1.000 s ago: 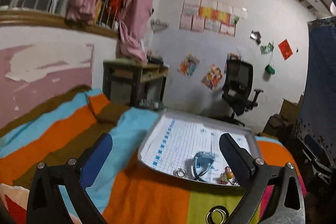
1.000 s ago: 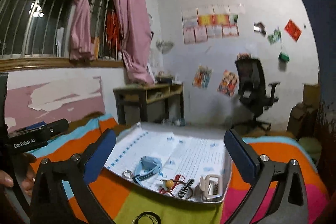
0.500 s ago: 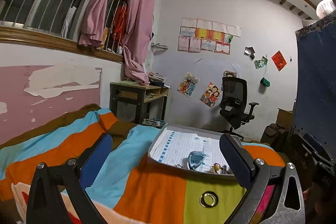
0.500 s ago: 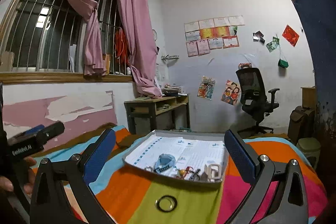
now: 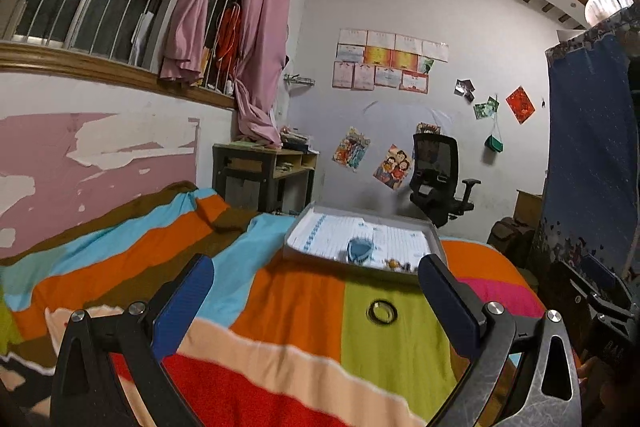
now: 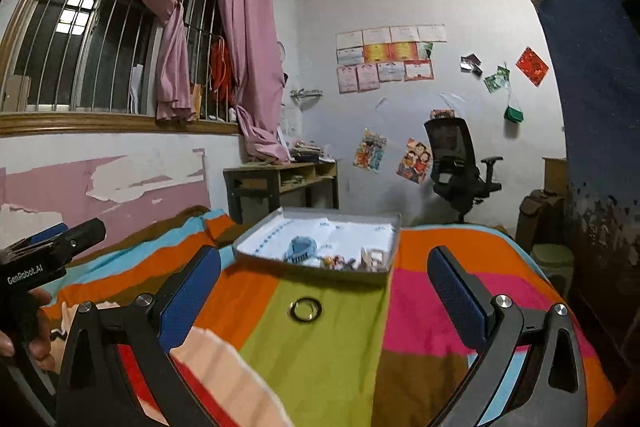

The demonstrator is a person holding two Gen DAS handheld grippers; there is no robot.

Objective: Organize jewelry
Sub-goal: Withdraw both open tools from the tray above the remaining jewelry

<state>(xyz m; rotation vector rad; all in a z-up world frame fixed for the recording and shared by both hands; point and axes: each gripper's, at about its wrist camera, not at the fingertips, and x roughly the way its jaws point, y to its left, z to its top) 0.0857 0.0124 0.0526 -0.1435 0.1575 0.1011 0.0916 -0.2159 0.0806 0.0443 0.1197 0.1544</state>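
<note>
Bangles [image 6: 305, 309] on blanket, near tray [image 6: 256, 247].

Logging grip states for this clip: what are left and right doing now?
Left gripper: open, holding nothing.
Right gripper: open, holding nothing.

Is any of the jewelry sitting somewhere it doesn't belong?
Yes. A pair of rings lies loose on the green stripe of the striped blanket, just in front of the tray, while the other pieces, a blue band among them, sit inside the tray. Both hand-held grippers are open and empty.
</note>
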